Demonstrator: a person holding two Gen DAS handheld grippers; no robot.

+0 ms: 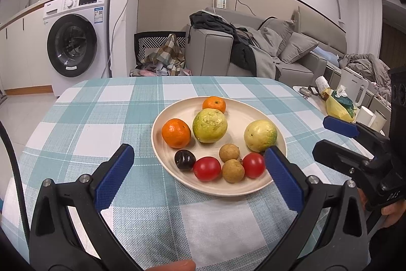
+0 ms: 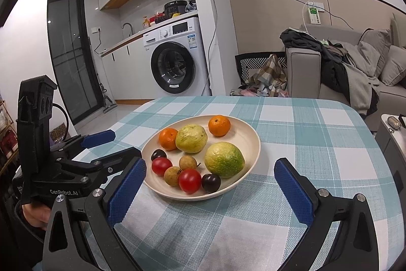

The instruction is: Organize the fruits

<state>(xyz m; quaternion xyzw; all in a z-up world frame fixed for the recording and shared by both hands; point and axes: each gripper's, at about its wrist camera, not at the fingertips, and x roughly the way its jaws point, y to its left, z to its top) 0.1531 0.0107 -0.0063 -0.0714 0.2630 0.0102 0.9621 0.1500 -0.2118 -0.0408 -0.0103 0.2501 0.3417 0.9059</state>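
Here, nearest to me, my left hand-held gripper (image 1: 199, 169) hangs low over the checked cloth of the table (image 1: 101, 123), its blue pads spread wide apart and holding nothing; the right-hand pad overlaps the near rim of the plate (image 1: 238, 191) in the left wrist view. My right hand-held gripper (image 2: 210, 178) is likewise spread wide and empty, just short of the plate's near edge. Each tool shows in the other's camera, off to the side, and they stay apart from one another.

All the fruit lies on the cream plate, which sits near the middle of the table. In the left wrist view the closest row runs from a dark plum (image 1: 184, 160) on the left, through a red tomato (image 1: 207, 168), a brown longan (image 1: 233, 170) and a second tomato (image 1: 253, 165); another longan (image 1: 229, 153) lies just behind that row. The right wrist view shows a second dark plum (image 2: 211, 182) at the near rim, beside a tomato. Further back are a tangerine (image 1: 176, 132) at the left, touching or nearly touching a green-yellow guava (image 1: 209, 125), and a second guava (image 1: 260, 135) over at the right. A smaller tangerine (image 1: 214, 104) sits at the far rim.

Beyond the table stand a washing machine (image 1: 73, 40) on the left and a grey sofa (image 1: 253, 52) heaped with clothes.
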